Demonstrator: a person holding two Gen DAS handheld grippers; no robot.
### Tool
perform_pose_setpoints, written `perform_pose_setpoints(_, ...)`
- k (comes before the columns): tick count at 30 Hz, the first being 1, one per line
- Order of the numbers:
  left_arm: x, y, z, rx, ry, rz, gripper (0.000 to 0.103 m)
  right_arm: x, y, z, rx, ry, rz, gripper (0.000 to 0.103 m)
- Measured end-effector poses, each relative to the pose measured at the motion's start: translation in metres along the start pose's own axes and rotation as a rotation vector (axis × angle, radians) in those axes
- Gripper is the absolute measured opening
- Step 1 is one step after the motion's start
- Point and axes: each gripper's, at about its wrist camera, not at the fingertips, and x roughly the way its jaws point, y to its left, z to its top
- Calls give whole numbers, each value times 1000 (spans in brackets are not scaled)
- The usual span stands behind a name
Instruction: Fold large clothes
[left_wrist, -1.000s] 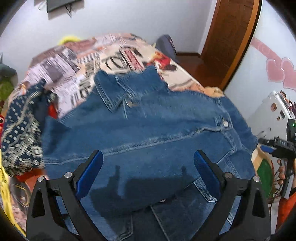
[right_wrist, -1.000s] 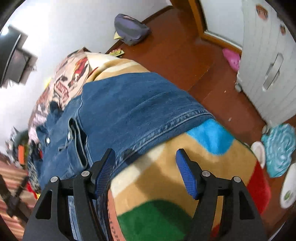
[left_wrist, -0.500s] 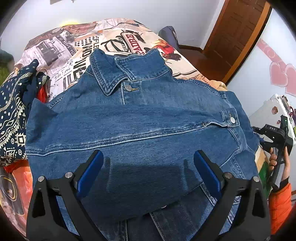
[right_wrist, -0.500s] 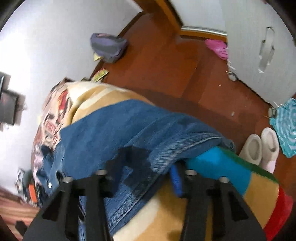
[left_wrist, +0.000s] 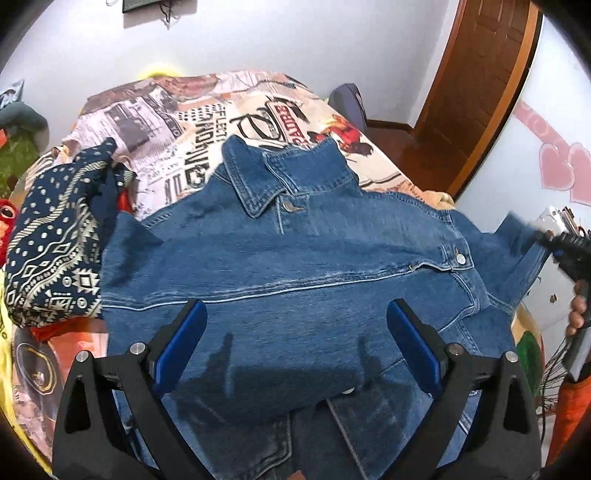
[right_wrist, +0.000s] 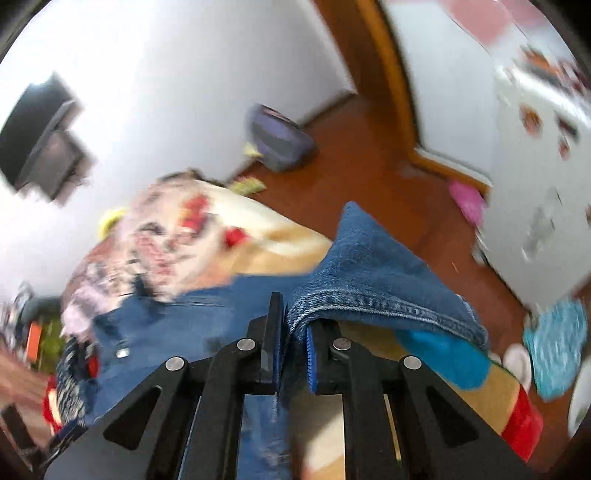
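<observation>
— While the right gripper (right_wrist: 291, 343) is clamping down, what are you seeing from your end?

— I am watching its jaws, which have just been closing, pinch a hem of the denim jacket (left_wrist: 295, 280); the blue pads are pressing the fold of cloth between them, and the stitched edge (right_wrist: 373, 302) is draping off to the right of the fingers. That view is blurring badly, so I am not reading fine detail in it.

— And the other hand?

— I am holding the left gripper (left_wrist: 295, 347) above the near part of the jacket with its jaws standing wide apart and nothing between them; their shadows are falling on the denim just below.

— Where is the jacket lying?

— It is spreading across the bed (left_wrist: 192, 155), over a printed bedspread, with the collar (left_wrist: 255, 184) pointing to the far side and a buttoned pocket flap (left_wrist: 456, 256) toward the right. At the far right edge of the left view I am seeing the right gripper (left_wrist: 570, 251) lifting a corner of the denim off the bed, with the person's fingers (left_wrist: 576, 310) on its handle.

— Anything beside it?

— A patterned navy cloth (left_wrist: 51, 251) is sitting bunched just left of the jacket, touching its left edge.
</observation>
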Motion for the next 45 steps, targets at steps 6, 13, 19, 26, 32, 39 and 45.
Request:
perform_pose_setpoints(6, -15, 9, -7, -20, -7, -10, 99, -16, 87, -16, -253, 8, 155, 9)
perform_pose_setpoints(13, -25, 21, -18, -48, 1, -7, 99, 35, 112, -70, -384, 289, 150, 15)
perform_pose_setpoints(19, -23, 24, -27, -48, 20, 0, 99, 43, 97, -100, -438, 463, 136, 28)
perform_pose_setpoints(26, -18, 20, -31, -58, 39, -13, 99, 19, 63, -68, -311, 290, 56, 57)
perform_pose_setpoints(32, -13, 17, -30, -62, 48, -7, 99, 40, 5, -34, -6, 284, 53, 57)
perform_pose_setpoints(39, -1, 16, -30, -40, 72, 19, 99, 75, -32, -35, 236, 307, 91, 57)
perform_pose_setpoints(45, 15, 15, -29, -10, 103, 35, 99, 92, -35, -34, 273, 272, 83, 52)
